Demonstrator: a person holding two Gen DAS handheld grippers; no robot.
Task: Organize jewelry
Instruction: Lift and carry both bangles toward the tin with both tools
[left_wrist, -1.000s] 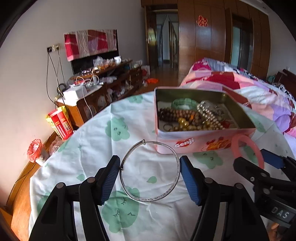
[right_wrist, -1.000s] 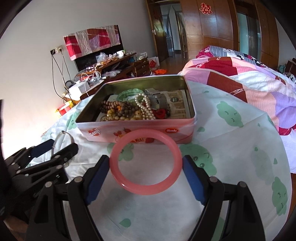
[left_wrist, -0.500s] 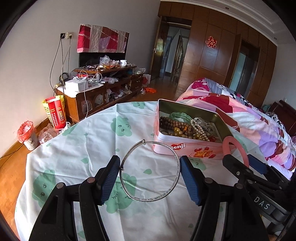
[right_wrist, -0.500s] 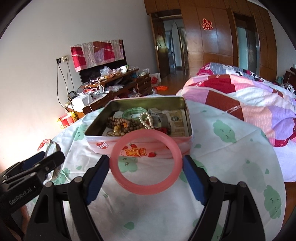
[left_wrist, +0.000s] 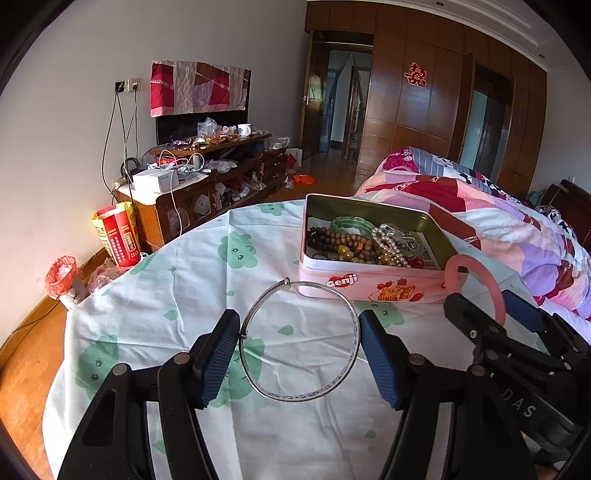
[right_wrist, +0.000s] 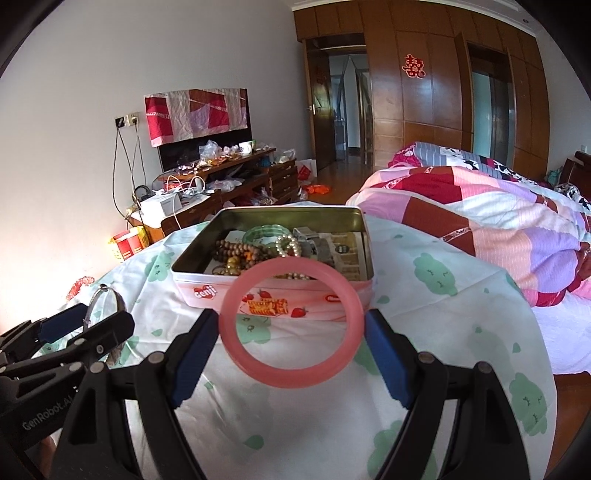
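My left gripper (left_wrist: 299, 347) is shut on a thin silver bangle (left_wrist: 352, 325), held above the round table's cloud-print cloth (left_wrist: 207, 295). My right gripper (right_wrist: 291, 325) is shut on a pink bangle (right_wrist: 236, 354), held above the cloth in front of the tin. The right gripper and pink bangle (left_wrist: 487, 284) show at the right of the left wrist view; the left gripper and silver bangle (right_wrist: 92, 302) show at the left of the right wrist view. An open pink tin (left_wrist: 369, 284), also in the right wrist view (right_wrist: 207, 295), holds wooden bead strings (left_wrist: 340, 243), a green bangle (left_wrist: 347, 221) and pearls.
A bed with a patchwork quilt (left_wrist: 480, 206) lies right of the table. A cluttered wooden TV cabinet (left_wrist: 207, 184) stands at the far left wall. A red carton (left_wrist: 118, 236) and a small bin (left_wrist: 62, 280) stand on the floor left of the table.
Both grippers have risen and pulled back from the tin, each still holding its bangle. The tin now looks farther away and more of the room shows.
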